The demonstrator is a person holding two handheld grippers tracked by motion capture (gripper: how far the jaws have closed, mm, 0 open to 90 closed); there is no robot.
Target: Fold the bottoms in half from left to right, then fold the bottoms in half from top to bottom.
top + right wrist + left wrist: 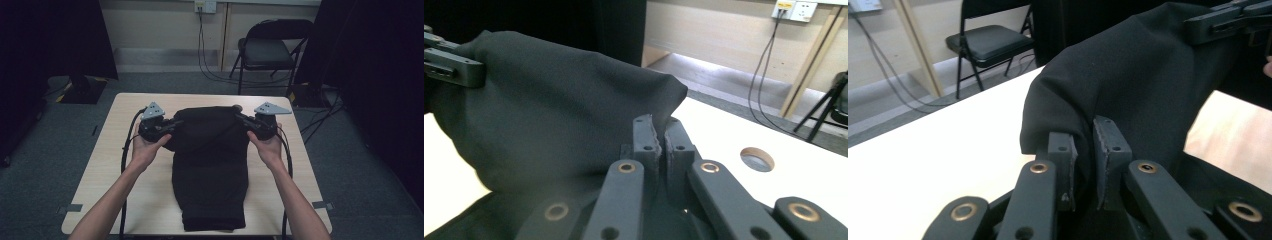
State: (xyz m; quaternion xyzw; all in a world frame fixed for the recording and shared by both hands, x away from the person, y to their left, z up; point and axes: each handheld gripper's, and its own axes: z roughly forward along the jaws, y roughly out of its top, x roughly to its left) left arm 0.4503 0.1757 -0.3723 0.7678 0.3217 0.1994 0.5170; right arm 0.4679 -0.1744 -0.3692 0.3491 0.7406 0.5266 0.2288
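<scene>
A black garment (210, 165) lies lengthwise down the middle of the wooden table (105, 165), its far end lifted and folded toward me. My left gripper (170, 126) is shut on the garment's far left corner; in the left gripper view the cloth (1128, 85) is pinched between the two pads (1085, 160). My right gripper (244, 121) is shut on the far right corner, and the right gripper view has the fabric (549, 110) clamped between its jaws (660, 137). The other gripper's jaw shows at the cloth's far edge (1228, 22) (451, 67).
A black folding chair (267, 50) stands beyond the table's far edge, with cables (205, 60) running down from a wall socket. Black curtains hang at both sides. A round hole (757, 158) is cut in the tabletop near the right gripper.
</scene>
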